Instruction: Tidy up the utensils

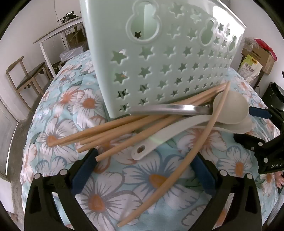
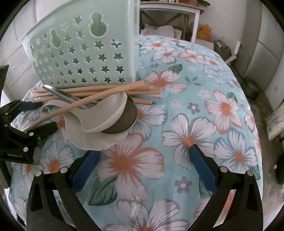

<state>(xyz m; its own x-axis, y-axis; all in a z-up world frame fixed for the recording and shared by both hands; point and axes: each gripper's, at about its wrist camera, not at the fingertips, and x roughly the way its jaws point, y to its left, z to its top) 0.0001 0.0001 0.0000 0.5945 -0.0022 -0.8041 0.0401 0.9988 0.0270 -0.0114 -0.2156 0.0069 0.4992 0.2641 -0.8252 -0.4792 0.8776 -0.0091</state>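
A mint-green utensil holder with star-shaped holes stands on the floral cloth. Against its front lies a pile of several wooden chopsticks, a metal spoon and pale ceramic spoons. My left gripper is open near the chopstick ends. One long chopstick lies loose between its blue pads. In the right wrist view the holder is at upper left, with the stacked spoon bowls just ahead of my open, empty right gripper. The left gripper shows at the left edge.
The cloth-covered surface drops away at its rounded edges. A wooden chair and a white desk stand to the left. Boxes and bags sit behind on the right. A white shelf unit and a dark bin stand beyond the cloth.
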